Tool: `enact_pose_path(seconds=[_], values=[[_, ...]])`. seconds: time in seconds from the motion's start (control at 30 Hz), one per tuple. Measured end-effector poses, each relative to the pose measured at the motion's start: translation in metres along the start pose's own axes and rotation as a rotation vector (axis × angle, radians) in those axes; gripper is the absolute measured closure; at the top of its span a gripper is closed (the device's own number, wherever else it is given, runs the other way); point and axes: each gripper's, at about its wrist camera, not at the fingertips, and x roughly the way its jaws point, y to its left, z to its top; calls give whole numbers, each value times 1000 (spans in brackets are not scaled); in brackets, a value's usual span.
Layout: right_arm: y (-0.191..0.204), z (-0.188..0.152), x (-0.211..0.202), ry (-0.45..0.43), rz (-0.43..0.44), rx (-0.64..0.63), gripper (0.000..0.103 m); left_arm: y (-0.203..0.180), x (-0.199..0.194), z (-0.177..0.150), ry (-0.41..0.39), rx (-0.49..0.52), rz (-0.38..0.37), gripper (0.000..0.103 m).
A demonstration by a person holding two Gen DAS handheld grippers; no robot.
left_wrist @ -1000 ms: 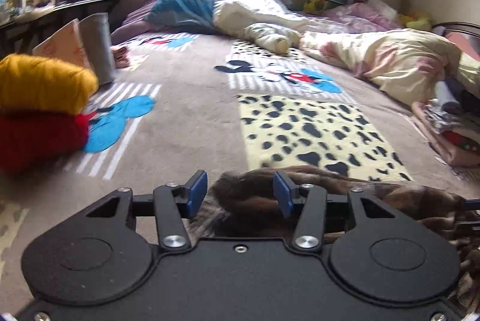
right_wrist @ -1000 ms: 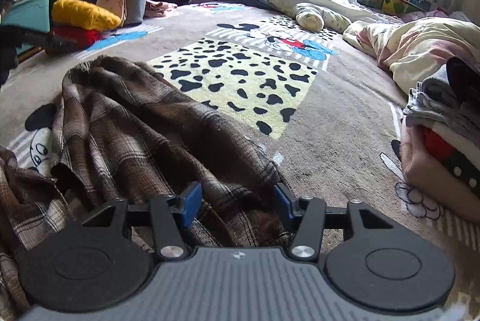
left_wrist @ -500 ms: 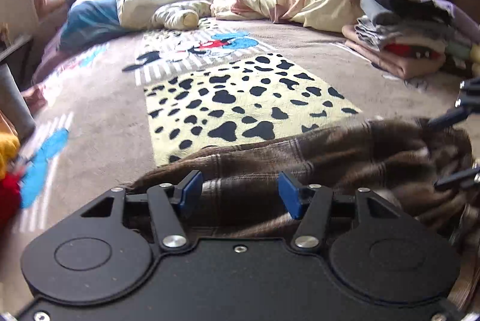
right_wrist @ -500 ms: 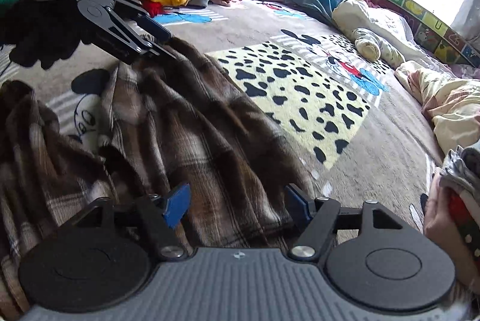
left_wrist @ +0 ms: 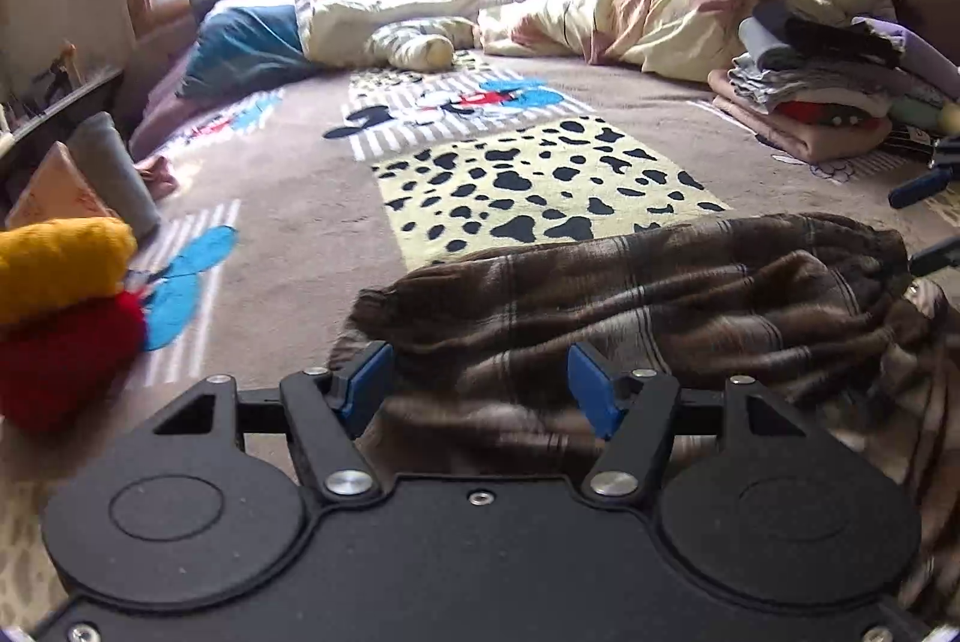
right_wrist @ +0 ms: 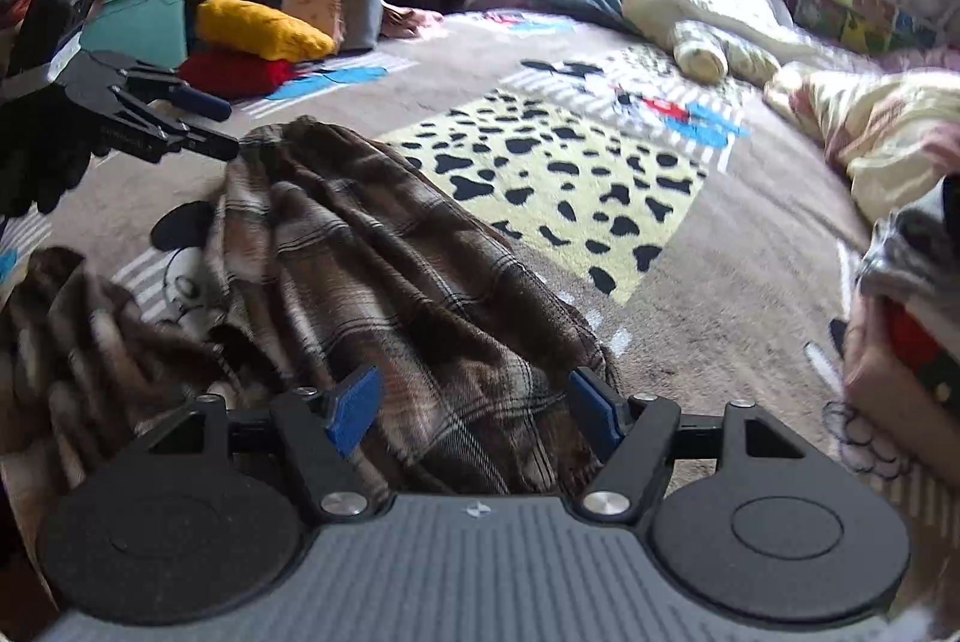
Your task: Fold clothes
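Observation:
A brown plaid garment (left_wrist: 630,306) lies bunched on the bed blanket; it also shows in the right wrist view (right_wrist: 372,270). My left gripper (left_wrist: 480,381) is open, its blue pads just over the garment's near left end. My right gripper (right_wrist: 474,402) is open, its pads on either side of the garment's near right end. The left gripper also shows in the right wrist view (right_wrist: 198,126), open at the garment's far corner. The right gripper's fingertips (left_wrist: 918,189) show at the right edge of the left wrist view.
A yellow roll (left_wrist: 60,261) sits on a red one (left_wrist: 60,360) at the bed's left edge. A stack of folded clothes (left_wrist: 828,96) stands on the right. Pillows and a cream quilt (left_wrist: 678,6) lie at the back. A teal bin (right_wrist: 144,18) stands beside the bed.
The left gripper has swung back left, so the yellow and red rolls are in view again. The right gripper has drawn back a little, and its jaws have opened wider over the garment.

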Motion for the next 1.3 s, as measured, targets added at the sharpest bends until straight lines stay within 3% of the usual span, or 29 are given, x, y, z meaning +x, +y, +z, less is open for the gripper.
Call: enact_pose_path(seconds=[0.13,0.23,0.3,0.33,0.37,0.4,0.53,0.6,0.73,0.93,1.07,1.2,1.3], values=[[46,-39,-42,-76,17,-222,40,5,-74,-54,-54,-62,-13,39],[70,-65,-47,-37,63,-250,47,-3,-104,-91,-62,-140,-103,41],[77,-83,-37,45,53,-255,47,-15,-92,-109,49,-119,-110,41],[81,-93,-32,87,47,-257,47,-20,-76,-118,155,-100,-88,41],[82,-96,-34,82,43,-235,47,-25,-61,-126,263,-69,-37,42],[82,-95,-40,74,33,-226,48,-32,-58,-130,290,-25,0,42],[90,-86,-73,16,18,-291,46,-35,-103,-119,168,22,40,42],[97,-90,-88,3,3,-383,46,-33,-127,-115,99,66,70,42],[109,-104,-92,13,-67,-595,47,-51,-148,-125,6,332,83,42],[120,-124,-82,39,-112,-835,50,-79,-127,-159,37,683,46,43],[120,-132,-77,52,-118,-910,50,-89,-101,-183,57,933,108,53],[117,-139,-70,83,-129,-930,57,-93,-88,-196,38,1096,107,57],[116,-143,-67,75,-139,-951,57,-94,-83,-198,25,1157,99,65]])
